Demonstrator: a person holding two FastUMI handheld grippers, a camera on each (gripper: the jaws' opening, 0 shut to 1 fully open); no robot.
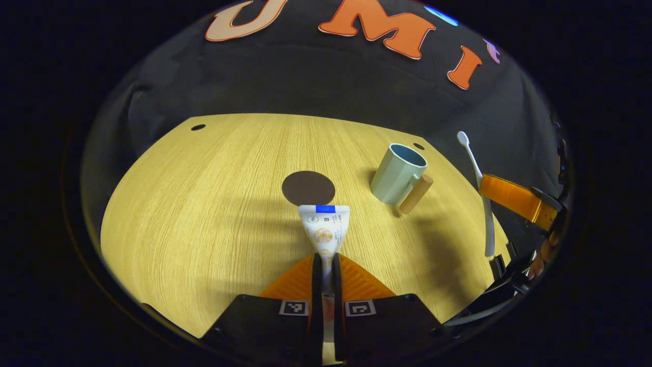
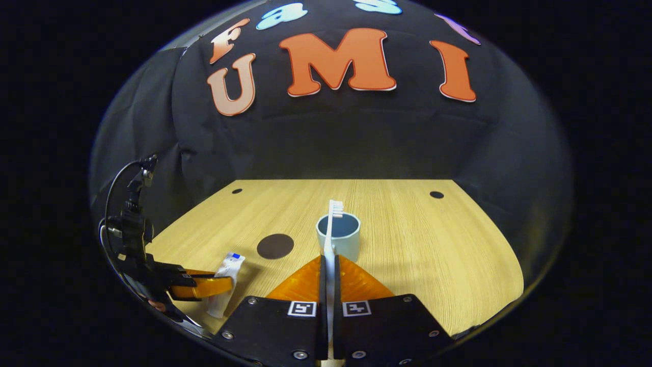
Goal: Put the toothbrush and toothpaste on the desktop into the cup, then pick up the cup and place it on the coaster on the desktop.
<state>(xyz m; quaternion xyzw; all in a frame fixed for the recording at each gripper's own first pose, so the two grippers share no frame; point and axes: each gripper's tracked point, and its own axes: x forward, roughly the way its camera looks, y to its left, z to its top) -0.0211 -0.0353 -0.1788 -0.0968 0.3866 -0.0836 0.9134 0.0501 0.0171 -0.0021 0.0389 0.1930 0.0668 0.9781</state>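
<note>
Cup (image 1: 399, 173) is sitting upright right of centre in the left gripper view, tilted by the lens, nothing showing inside it; a round tan handle (image 1: 415, 194) is sticking out at its lower right. In the right gripper view the cup (image 2: 340, 239) is sitting at centre, interior looking bare from this angle.

Coaster (image 1: 308, 188) is lying flat at frame centre in the left gripper view, left of the cup and apart from it, nothing on it. In the right gripper view the coaster (image 2: 275, 246) is sitting left of the cup.

Table (image 1: 204, 193) is showing plenty of bare wood on the left half of the left gripper view. Far edge is meeting the black cloth; small dark holes near the far corners. In the right gripper view, the table (image 2: 433, 244) is open to the right of the cup.

Left gripper (image 1: 326, 265) is pinching the toothpaste (image 1: 324, 229) between both fingers, tube pointing forward, its flat crimped end just short of the coaster and raised off the wood. In the right gripper view the left gripper (image 2: 204, 286) is sitting at lower left with the toothpaste (image 2: 225, 283) clamped.

Right gripper (image 2: 329, 265) is clamping the toothbrush (image 2: 332, 229) handle, bristle head up, overlapping the cup's rim in frame. In the left gripper view the right gripper (image 1: 514, 199) is coming in from the right edge, toothbrush (image 1: 479, 188) standing near-vertical, right of the cup, off the table.
</note>
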